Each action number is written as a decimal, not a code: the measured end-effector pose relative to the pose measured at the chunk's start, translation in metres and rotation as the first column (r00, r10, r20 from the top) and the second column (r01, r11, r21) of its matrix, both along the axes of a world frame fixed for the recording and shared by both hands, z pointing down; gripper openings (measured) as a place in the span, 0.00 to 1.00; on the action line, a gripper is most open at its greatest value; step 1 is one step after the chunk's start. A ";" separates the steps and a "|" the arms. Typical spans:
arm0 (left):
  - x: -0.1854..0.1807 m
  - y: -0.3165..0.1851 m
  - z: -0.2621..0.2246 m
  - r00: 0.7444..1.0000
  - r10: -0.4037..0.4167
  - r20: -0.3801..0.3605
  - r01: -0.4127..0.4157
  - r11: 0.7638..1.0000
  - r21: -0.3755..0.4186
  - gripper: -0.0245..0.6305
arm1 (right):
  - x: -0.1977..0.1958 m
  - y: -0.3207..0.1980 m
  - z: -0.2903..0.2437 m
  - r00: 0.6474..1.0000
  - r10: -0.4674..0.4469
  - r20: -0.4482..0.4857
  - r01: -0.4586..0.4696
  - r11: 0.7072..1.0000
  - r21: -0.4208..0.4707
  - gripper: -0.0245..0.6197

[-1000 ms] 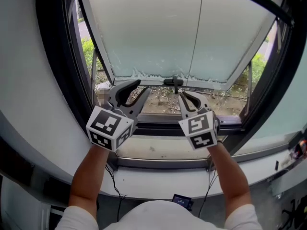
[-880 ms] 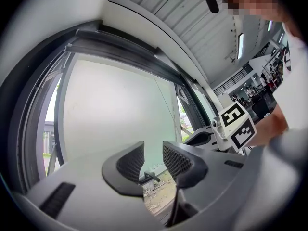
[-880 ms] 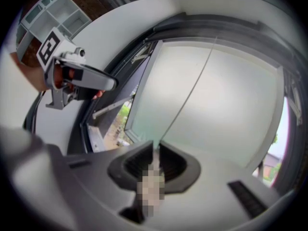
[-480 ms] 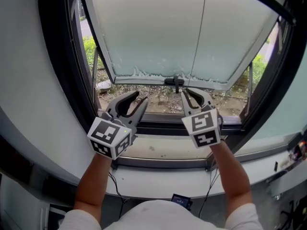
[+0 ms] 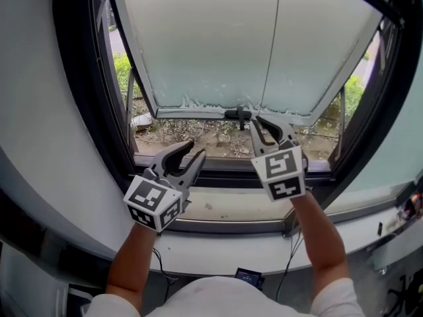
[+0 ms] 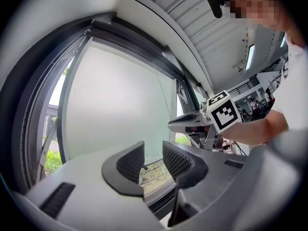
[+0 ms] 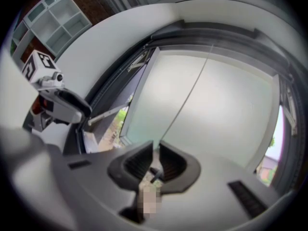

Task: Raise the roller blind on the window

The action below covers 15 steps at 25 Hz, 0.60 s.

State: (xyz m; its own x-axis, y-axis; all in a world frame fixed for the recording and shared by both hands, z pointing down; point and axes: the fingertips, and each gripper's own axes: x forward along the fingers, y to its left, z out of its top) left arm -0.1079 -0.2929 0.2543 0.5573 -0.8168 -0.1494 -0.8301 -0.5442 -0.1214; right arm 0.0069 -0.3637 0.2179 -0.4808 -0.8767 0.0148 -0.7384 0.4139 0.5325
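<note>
The window (image 5: 73, 78) is covered by the blind (image 5: 218, 38) down to a gap above the sill (image 5: 225, 207). The left gripper (image 5: 193, 150) is held wide open, empty. The right gripper (image 5: 263, 123) is clamped on the pull (image 7: 155, 173) at the blind's bottom edge. The pull is best lifted straight and evenly.

Matt, translucent cloth blind (image 5: 211, 45); smooth dark metal window frame (image 5: 76, 98).

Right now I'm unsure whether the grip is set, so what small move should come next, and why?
Probably lift the right gripper a little upward. Its jaws look closed on the bottom edge of the roller blind, beside the dark pull, and the blind covers most of the window. The left gripper hangs open, lower, holding nothing.
</note>
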 end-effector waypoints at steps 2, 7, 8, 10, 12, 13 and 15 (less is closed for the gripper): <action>0.002 0.002 0.003 1.000 0.006 -0.001 -0.006 1.000 -0.006 0.24 | 0.000 0.001 -0.005 1.000 -0.001 0.007 0.001 1.000 0.012 0.12; 0.007 0.005 0.007 1.000 0.020 0.001 -0.020 1.000 -0.014 0.24 | 0.001 0.002 -0.020 1.000 0.000 0.008 0.000 0.999 0.032 0.12; 0.007 0.007 0.007 1.000 0.022 0.000 -0.022 1.000 -0.015 0.24 | 0.001 0.003 -0.021 1.000 0.001 0.003 -0.001 0.999 0.035 0.12; 0.008 0.009 0.008 1.000 0.028 -0.005 -0.028 0.999 -0.017 0.24 | 0.001 0.003 -0.023 1.000 0.002 0.000 -0.002 0.999 0.040 0.12; 0.009 0.012 0.007 0.999 0.036 -0.011 -0.036 0.999 -0.016 0.24 | 0.001 0.004 -0.026 1.000 0.004 0.005 -0.004 0.999 0.048 0.12; 0.010 0.013 0.007 0.999 0.039 -0.012 -0.039 0.999 -0.016 0.24 | 0.001 0.004 -0.029 1.000 0.004 0.008 -0.005 0.999 0.053 0.12; 0.011 0.016 0.007 0.999 0.044 -0.014 -0.045 0.999 -0.015 0.24 | 0.001 0.005 -0.035 1.000 0.005 0.011 -0.006 0.998 0.061 0.12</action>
